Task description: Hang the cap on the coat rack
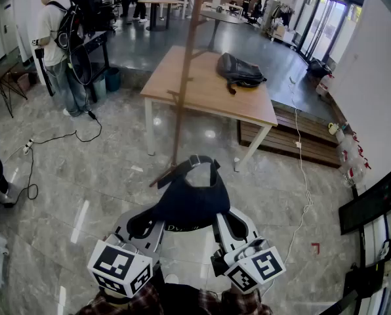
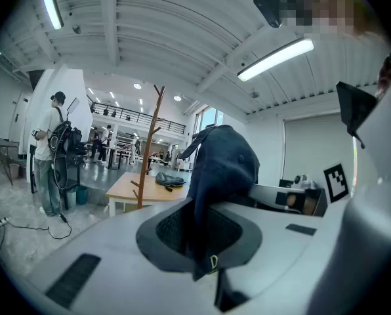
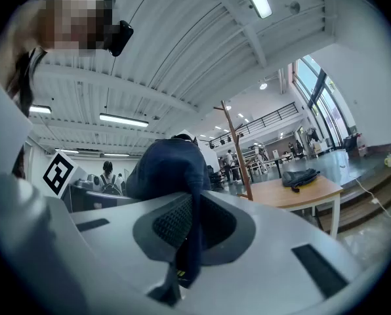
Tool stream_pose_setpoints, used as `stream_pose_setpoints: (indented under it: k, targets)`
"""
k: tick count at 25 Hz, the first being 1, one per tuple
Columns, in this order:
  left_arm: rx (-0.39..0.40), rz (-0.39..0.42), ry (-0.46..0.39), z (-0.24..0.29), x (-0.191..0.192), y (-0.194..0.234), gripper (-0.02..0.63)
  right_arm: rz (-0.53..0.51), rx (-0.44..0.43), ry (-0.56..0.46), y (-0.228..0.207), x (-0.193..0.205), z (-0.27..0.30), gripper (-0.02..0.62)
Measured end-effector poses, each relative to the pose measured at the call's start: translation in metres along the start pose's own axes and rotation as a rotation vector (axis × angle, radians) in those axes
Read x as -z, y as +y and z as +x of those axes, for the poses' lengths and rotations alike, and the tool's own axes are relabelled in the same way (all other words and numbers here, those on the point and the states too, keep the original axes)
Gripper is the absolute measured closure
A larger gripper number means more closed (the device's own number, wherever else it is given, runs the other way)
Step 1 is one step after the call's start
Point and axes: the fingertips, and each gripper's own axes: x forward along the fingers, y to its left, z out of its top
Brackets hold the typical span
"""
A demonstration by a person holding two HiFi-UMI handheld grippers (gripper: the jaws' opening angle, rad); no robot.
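The cap (image 1: 189, 202) is being pinched by the left gripper (image 1: 143, 227) and right gripper (image 1: 233, 227) together. Ahead of them, a coat rack (image 1: 184, 64) and wooden table (image 1: 241, 100) are being borne by glossy grey floor (image 1: 103, 176).

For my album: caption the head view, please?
Left gripper and right gripper hold a dark cap before a wooden coat rack.

Open office hall, stone floor (image 1: 84, 176), work tables (image 1: 202, 90), glass doors (image 1: 327, 18)

A dark backpack (image 1: 240, 71) is lying on the wooden worktop (image 1: 208, 97); worktop and coat rack (image 1: 180, 110) are standing on the grey floor (image 1: 103, 176).
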Motion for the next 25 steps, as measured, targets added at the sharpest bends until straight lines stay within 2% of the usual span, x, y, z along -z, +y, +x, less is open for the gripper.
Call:
stream_pose_setpoints:
  k: [5, 13, 19, 25]
  targets:
    - [0.014, 0.002, 0.006, 0.038, 0.0, 0.024, 0.574, 0.007, 0.013, -0.006, -0.03, 0.006, 0.034, 0.577]
    - [0.057, 0.017, 0.001, 0.114, -0.039, 0.108, 0.574, 0.01, 0.046, -0.037, -0.072, -0.012, 0.144, 0.577]
    - [0.08, 0.035, -0.009, 0.158, -0.067, 0.173, 0.574, 0.0, 0.063, -0.066, -0.091, -0.02, 0.222, 0.577]
    - [0.116, 0.046, -0.013, 0.181, -0.081, 0.212, 0.574, -0.006, 0.099, -0.083, -0.098, -0.021, 0.265, 0.577]
